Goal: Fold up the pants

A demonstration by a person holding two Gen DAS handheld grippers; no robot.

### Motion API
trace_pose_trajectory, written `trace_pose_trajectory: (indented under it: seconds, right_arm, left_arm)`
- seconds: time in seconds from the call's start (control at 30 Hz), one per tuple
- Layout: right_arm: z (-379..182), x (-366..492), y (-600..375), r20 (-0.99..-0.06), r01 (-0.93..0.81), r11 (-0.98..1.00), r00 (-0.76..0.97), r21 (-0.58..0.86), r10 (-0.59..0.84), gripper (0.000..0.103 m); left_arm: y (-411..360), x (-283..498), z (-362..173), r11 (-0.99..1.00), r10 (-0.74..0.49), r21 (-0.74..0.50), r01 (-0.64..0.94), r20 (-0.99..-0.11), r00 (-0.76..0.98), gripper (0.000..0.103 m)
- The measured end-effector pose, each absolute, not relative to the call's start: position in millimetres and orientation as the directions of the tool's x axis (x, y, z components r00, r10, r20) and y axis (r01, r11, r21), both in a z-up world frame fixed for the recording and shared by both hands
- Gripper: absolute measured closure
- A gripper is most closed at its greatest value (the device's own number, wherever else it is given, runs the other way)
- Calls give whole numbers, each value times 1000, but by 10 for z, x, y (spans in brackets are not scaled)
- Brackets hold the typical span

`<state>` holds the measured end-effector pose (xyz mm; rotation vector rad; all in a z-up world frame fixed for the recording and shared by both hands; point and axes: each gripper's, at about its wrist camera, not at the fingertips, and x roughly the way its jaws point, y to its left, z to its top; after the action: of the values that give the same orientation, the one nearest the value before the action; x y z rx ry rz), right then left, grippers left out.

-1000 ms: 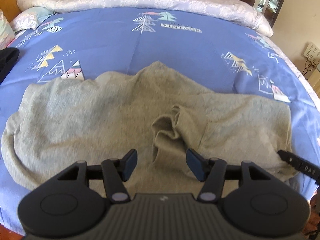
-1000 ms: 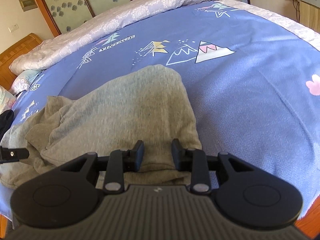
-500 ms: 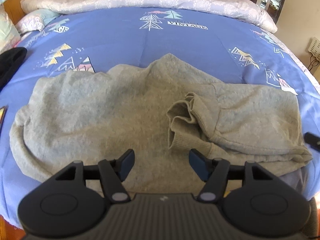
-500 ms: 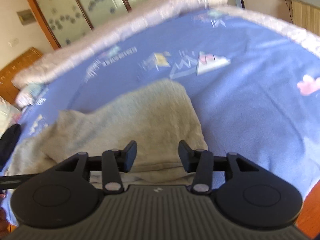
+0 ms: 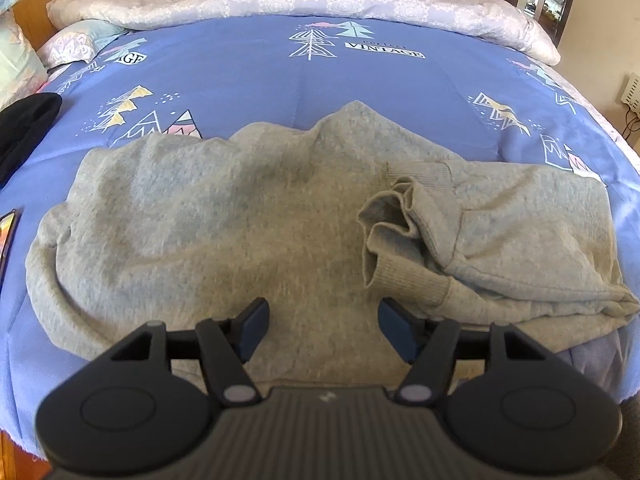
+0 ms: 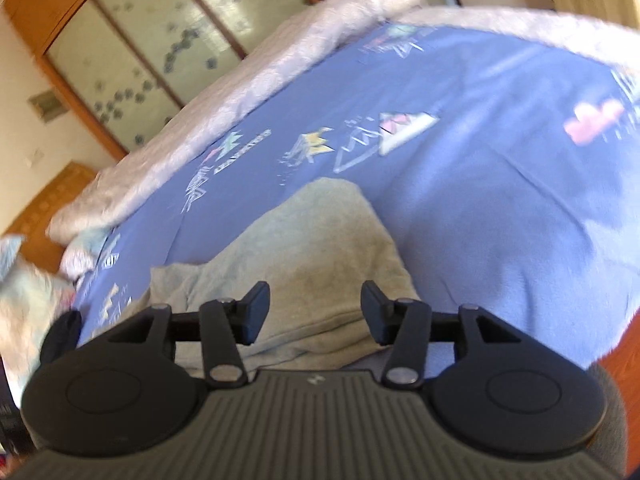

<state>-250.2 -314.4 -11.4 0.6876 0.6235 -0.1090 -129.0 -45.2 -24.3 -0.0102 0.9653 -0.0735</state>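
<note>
Grey sweatpants (image 5: 224,224) lie spread on the blue patterned bedsheet (image 5: 248,76). Their right part is folded back over itself, with a bunched ribbed cuff (image 5: 396,224) near the middle. My left gripper (image 5: 322,326) is open and empty, just above the near edge of the pants. In the right wrist view the pants (image 6: 320,240) show as a grey folded end. My right gripper (image 6: 314,312) is open and empty, raised above that end and tilted.
A pale quilt (image 5: 320,0) lies rolled along the far side of the bed. A black garment (image 5: 24,128) sits at the left edge, with pillows (image 5: 76,44) behind it. A wooden wardrobe with glass doors (image 6: 160,52) stands beyond the bed.
My right gripper opened, let go of the folded end of the pants, and lifted back while tilting. My left gripper drew back and rose slightly, still open.
</note>
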Motion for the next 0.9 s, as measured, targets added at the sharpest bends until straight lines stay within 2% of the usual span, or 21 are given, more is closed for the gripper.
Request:
trace_pose_trajectory:
  seconds: [0.23, 0.9]
  right_arm:
    - [-213, -2584, -3230, -587, 346, 713, 802, 610, 113, 49]
    - [-437, -2718, -3400, -623, 422, 614, 768, 667, 149, 46]
  left_arm:
    - [-462, -1282, -261, 997, -69, -30, 77, -816, 574, 32]
    - [-434, -1271, -289, 992, -80, -9, 123, -806, 586, 26]
